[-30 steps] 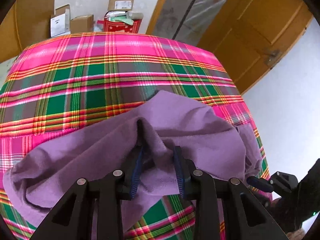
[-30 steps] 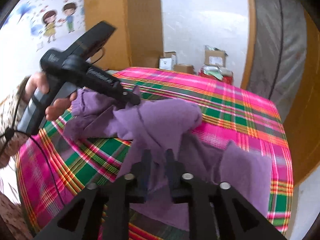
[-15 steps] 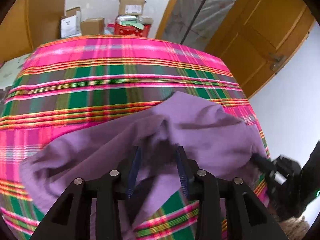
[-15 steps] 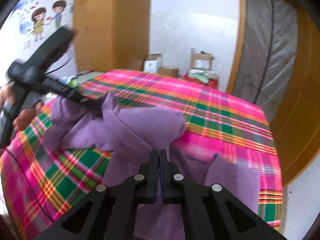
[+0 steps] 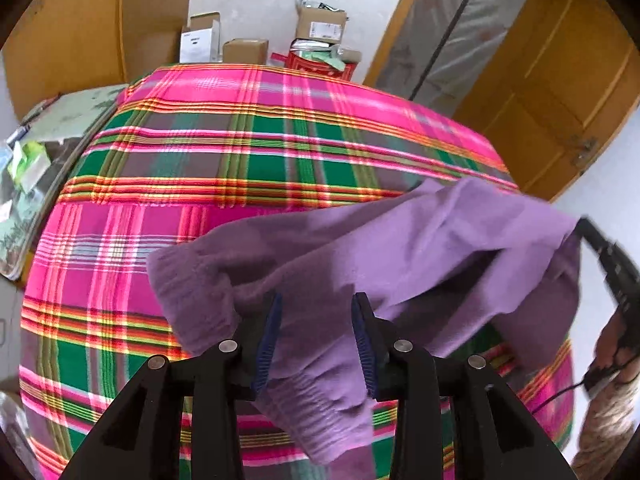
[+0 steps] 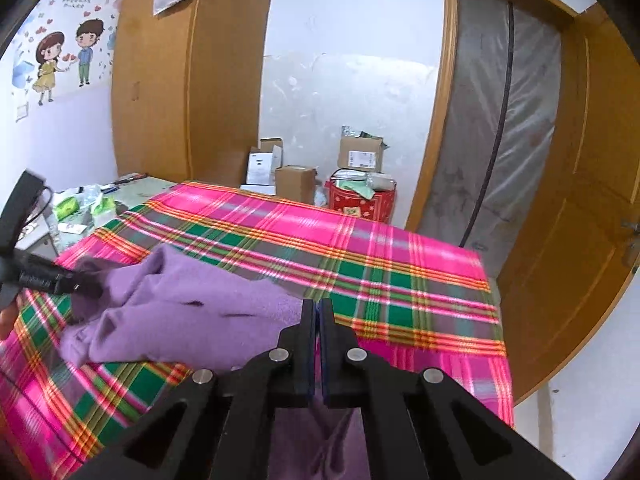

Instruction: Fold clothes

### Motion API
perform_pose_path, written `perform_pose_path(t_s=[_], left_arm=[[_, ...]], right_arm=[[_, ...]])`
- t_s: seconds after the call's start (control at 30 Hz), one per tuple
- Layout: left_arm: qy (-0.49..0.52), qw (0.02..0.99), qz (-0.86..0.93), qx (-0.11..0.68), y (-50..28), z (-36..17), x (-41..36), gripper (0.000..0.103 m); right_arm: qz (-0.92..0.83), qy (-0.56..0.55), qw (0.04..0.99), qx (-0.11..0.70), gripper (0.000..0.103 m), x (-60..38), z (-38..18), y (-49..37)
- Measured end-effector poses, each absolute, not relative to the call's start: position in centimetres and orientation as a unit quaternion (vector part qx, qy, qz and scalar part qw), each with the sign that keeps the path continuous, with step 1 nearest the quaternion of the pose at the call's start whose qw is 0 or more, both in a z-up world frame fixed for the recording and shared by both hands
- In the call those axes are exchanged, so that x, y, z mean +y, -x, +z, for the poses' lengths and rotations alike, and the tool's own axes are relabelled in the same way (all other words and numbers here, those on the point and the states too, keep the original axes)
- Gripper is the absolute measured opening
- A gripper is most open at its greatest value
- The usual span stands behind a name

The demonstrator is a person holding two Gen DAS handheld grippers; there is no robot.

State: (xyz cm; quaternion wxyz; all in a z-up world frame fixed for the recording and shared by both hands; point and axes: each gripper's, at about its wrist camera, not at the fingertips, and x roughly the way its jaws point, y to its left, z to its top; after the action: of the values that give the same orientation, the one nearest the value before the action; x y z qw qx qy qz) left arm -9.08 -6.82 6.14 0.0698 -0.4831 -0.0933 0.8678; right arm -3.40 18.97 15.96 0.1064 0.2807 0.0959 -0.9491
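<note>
Closest thing in the left wrist view is the left gripper (image 5: pixel 316 312), with a thick bunch of the purple garment (image 5: pixel 400 264) packed between its blue pads (image 5: pixel 267 344). The cloth fills the gap and the jaws sit partway apart on it, so it looks gripped. They have just been opening a little with the fabric still between them. A ribbed cuff (image 5: pixel 320 412) droops below the fingers, and where it ends is cut off by the black frame.

The right gripper (image 6: pixel 319 310) is pinched fully together, and purple fabric hangs under it, so it's clamped on a thin fold. You can't see the actual pinch point, the fingers hide it.

The garment is stretched in the air between the two grippers, sagging over the near part of the plaid blanket (image 6: pixel 360 264). How much of it touches the blanket is hard to say. A blurred hand (image 5: pixel 612 344) shows at the right edge of the left view.

Further back: pink, green and orange plaid covering the whole bed, cardboard boxes (image 6: pixel 360 154) and a red tin (image 6: pixel 362 204) against the white wall, a wooden wardrobe (image 6: pixel 188 80), cartoon wall stickers (image 6: pixel 66 60), and a plastic-covered doorway (image 6: pixel 500 120).
</note>
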Motion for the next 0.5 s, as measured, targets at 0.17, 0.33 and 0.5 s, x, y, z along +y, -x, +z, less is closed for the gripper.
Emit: perform_pose_path(t_s=[0.17,0.33,0.5], left_arm=[[0.480,0.066,0.873,-0.056,9.8,5.6,-6.0,0.038],[0.477,0.056,0.876,-0.035,11.3,5.4,-5.6,0.038],[0.474,0.044,0.879,-0.026,13.1,5.4,-5.6,0.038]], right_arm=[[-0.948,-0.291,0.083,0.102,0.001,19.1,15.5,6.2],[-0.946,-0.295,0.065,0.117,0.001,18.8,15.3,9.4],[-0.944,-0.299,0.056,0.130,0.001,18.1,15.1,12.2]])
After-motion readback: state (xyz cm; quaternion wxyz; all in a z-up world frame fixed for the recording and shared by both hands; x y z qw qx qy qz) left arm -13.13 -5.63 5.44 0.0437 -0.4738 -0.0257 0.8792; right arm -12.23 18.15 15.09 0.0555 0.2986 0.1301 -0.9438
